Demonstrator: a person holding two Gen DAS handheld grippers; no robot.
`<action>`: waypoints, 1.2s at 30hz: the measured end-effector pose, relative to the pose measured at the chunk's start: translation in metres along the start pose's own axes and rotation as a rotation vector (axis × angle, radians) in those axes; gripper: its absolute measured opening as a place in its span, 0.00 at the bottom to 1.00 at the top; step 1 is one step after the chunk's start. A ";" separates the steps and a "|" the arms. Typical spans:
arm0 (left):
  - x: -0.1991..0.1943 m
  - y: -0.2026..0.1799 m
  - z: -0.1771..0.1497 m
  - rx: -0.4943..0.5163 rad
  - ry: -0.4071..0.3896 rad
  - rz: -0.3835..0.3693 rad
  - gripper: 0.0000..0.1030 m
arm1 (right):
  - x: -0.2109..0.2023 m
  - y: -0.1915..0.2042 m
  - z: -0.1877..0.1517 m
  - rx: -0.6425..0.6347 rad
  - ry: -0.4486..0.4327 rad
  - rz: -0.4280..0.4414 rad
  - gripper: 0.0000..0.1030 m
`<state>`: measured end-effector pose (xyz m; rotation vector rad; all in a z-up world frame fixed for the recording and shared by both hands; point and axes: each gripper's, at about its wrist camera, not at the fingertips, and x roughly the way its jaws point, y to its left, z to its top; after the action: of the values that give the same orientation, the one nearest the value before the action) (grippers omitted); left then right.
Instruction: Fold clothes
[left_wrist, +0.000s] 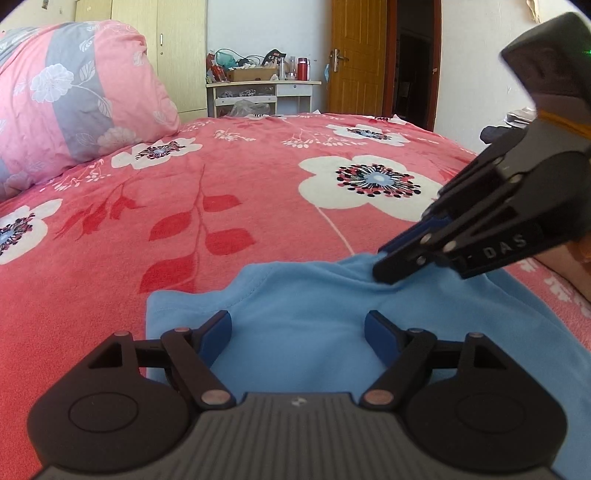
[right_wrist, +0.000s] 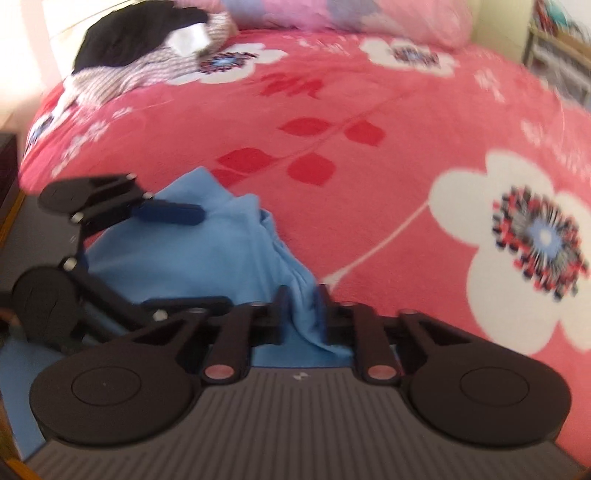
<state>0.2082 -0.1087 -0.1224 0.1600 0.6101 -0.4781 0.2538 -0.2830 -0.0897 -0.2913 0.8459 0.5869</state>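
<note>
A light blue garment (left_wrist: 303, 306) lies on the pink floral bedspread (left_wrist: 221, 177) near its front edge. My left gripper (left_wrist: 297, 325) is open, its blue pads wide apart just above the flat cloth and pressing on nothing. The right gripper (left_wrist: 384, 266) comes in from the right and is shut on the garment's far edge, which bunches under its tips. In the right wrist view, the right gripper (right_wrist: 303, 299) pinches a gathered fold of the blue garment (right_wrist: 207, 254). The left gripper (right_wrist: 212, 258) straddles the cloth at the left.
A large pink and grey flowered quilt (left_wrist: 74, 96) is bundled at the back left of the bed. A pile of dark and striped clothes (right_wrist: 140, 48) lies at the bed's far corner. Beyond the bed stand a cluttered white desk (left_wrist: 258, 88) and a wooden door (left_wrist: 354, 55).
</note>
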 end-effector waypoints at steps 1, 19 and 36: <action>0.000 0.000 0.000 0.000 0.000 0.000 0.78 | -0.003 0.005 -0.001 -0.033 -0.014 -0.026 0.07; 0.001 -0.001 0.001 -0.004 0.004 0.002 0.79 | -0.004 0.008 0.002 -0.035 -0.127 -0.103 0.01; -0.001 -0.001 0.000 -0.007 0.008 0.003 0.80 | -0.024 -0.029 -0.055 0.231 -0.082 -0.173 0.00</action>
<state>0.2075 -0.1096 -0.1218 0.1561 0.6194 -0.4728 0.2249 -0.3411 -0.1061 -0.1275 0.7921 0.3337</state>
